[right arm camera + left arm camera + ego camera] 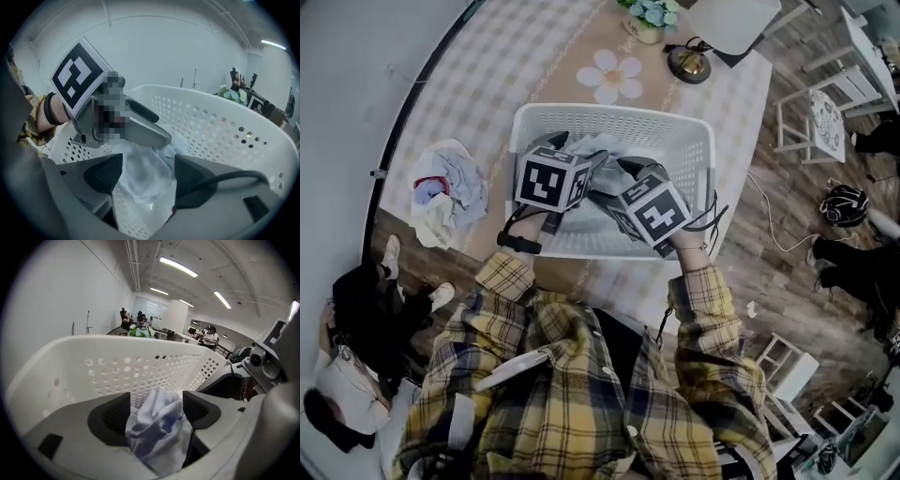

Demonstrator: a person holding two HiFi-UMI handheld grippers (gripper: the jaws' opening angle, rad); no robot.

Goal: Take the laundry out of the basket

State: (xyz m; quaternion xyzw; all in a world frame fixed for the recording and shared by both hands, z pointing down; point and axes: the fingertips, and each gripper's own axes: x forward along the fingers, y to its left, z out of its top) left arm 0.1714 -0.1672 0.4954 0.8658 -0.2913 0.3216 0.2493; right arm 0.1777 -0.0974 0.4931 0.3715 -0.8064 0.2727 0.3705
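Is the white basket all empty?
No, a pale cloth lies inside the basket, right between the left gripper's wide-apart jaws.

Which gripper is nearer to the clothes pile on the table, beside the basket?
Left. The left gripper is in the basket, on the side toward the pile; the right gripper is in it too, farther from the pile.

Light is even and diffuse. Source: ceiling strip lights high beyond the fingers of the left gripper, with mild glare there. The basket wall past those fingers is bright, not washed out. The cloth between them is shaded low down and slightly soft. Head view is dull, low in colour, with faint shadows. Fingers of the right gripper are soft-focused. Both gripper views bow outward from the fingers, with black corners.
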